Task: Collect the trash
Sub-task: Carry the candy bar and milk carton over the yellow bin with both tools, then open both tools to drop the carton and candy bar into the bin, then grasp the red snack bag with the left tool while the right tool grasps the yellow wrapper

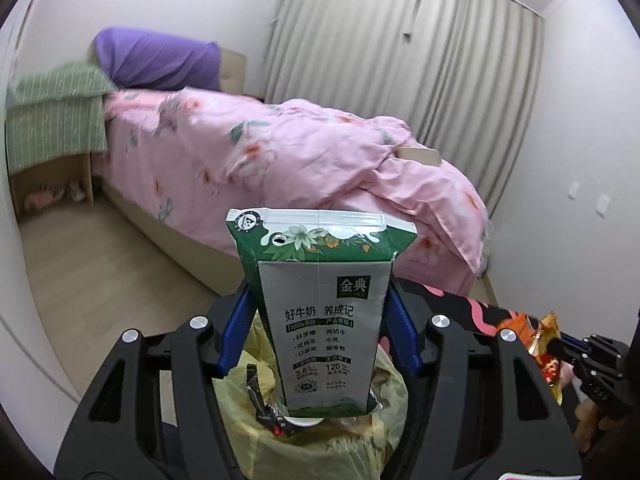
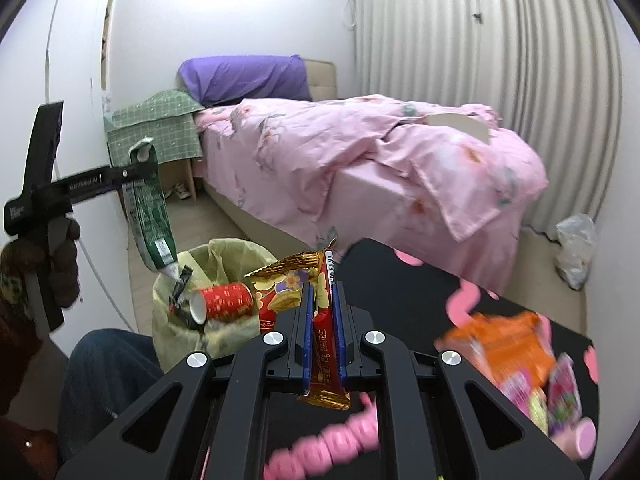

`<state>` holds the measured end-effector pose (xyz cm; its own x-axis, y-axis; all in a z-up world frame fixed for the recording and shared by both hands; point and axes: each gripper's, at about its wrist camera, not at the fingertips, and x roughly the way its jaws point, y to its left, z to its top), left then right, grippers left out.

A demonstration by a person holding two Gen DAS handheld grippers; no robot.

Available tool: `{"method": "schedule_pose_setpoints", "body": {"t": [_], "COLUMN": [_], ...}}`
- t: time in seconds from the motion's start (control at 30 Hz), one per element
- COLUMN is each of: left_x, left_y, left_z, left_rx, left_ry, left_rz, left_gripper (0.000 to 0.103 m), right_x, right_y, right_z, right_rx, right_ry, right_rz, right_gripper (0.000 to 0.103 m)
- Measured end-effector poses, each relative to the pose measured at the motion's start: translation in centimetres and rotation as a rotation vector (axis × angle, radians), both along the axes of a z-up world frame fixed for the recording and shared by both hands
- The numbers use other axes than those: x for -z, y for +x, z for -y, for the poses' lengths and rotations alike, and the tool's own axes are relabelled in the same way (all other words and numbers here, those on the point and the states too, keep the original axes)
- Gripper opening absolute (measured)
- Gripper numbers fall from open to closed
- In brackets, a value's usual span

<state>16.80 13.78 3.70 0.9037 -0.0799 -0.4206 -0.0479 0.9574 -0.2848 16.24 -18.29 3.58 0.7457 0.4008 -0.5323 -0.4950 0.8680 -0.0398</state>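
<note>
The left gripper (image 1: 320,312) is clamped on a green-and-grey milk carton (image 1: 320,308), its blue finger pads (image 1: 236,332) pressed against both sides; the carton hangs upright directly over the yellow-lined trash bin (image 1: 384,396), its lower end just above the bag's mouth. From the right wrist view, the right gripper (image 2: 322,320) is closed tight on a red-and-gold snack wrapper (image 2: 326,320) that stands edgewise between its pads, held beside the bin (image 2: 224,252) and over the edge of a black table with a pink pattern (image 2: 404,280). Inside the bin lie a red paper cup (image 2: 224,300) on its side and a dark wrapper (image 2: 180,288). An orange snack bag (image 2: 508,344) and small pink packets (image 2: 560,396) rest on the table, blurred. Farther off stands a bed with a pink floral quilt (image 1: 240,144), a purple pillow (image 1: 160,56) at its head, a nightstand draped in green checked cloth (image 1: 56,120), and pleated curtains (image 1: 400,48) behind. A crumpled clear plastic bag (image 2: 576,248) sits on the floor near the curtains.
</note>
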Motion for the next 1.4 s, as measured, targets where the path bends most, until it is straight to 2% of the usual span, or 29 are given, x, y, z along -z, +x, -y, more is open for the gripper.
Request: {"method": "schedule_pose_setpoints", "body": {"t": [0.1, 0.2, 0.3, 0.43, 0.57, 0.73, 0.9, 0.97, 1.0, 1.07, 1.17, 1.4], "left_x": [2.7, 6.6, 9.5, 11.4, 12.7, 14.2, 13.2, 12.5, 12.3, 11.8, 10.6, 6.2], "left_y": [2.2, 5.0, 5.6, 4.9, 5.1, 5.8, 5.5, 5.5, 5.5, 5.4, 4.9, 2.7], "left_z": [0.0, 0.9, 0.9, 0.6, -0.5, -1.4, -2.0, -2.5, -2.7, -3.1, -3.4, -2.6], "left_rx": [0.021, 0.055, 0.093, 0.124, 0.13, 0.122, 0.134, 0.14, 0.145, 0.135, 0.096, 0.022], "left_ry": [-0.034, -0.001, -0.009, -0.015, -0.032, -0.048, -0.083, -0.122, -0.138, -0.152, -0.125, -0.068], "left_rz": [-0.011, -0.136, -0.243, -0.3, -0.324, -0.365, -0.354, -0.353, -0.353, -0.357, -0.338, -0.23], "left_gripper": [0.057, 0.057, 0.057, 0.057, 0.057, 0.057, 0.057, 0.059, 0.061, 0.079, 0.082, 0.085], "right_x": [0.5, 1.1, 2.1, 4.6, 7.2, 9.2, 10.0, 10.1, 10.2, 10.4, 10.3, 7.8], "right_y": [2.6, 4.7, 6.2, 8.6, 10.4, 11.6, 11.6, 11.6, 11.8, 11.9, 11.5, 9.6], "right_z": [-2.0, -3.8, -5.8, -9.3, -11.9, -13.2, -13.3, -13.2, -13.2, -13.1, -13.0, -10.5], "right_rx": [-0.022, -0.05, -0.099, -0.184, -0.216, -0.223, -0.232, -0.229, -0.229, -0.217, -0.219, -0.19], "right_ry": [0.003, 0.003, -0.014, -0.058, -0.122, -0.106, -0.083, -0.062, -0.053, -0.047, -0.059, -0.012], "right_rz": [-0.012, -0.025, -0.058, -0.129, -0.194, -0.26, -0.282, -0.29, -0.299, -0.32, -0.317, -0.277], "right_gripper": [0.011, 0.011, 0.011, 0.011, 0.011, 0.011, 0.011, 0.011, 0.012, 0.017, 0.034, 0.038]}}
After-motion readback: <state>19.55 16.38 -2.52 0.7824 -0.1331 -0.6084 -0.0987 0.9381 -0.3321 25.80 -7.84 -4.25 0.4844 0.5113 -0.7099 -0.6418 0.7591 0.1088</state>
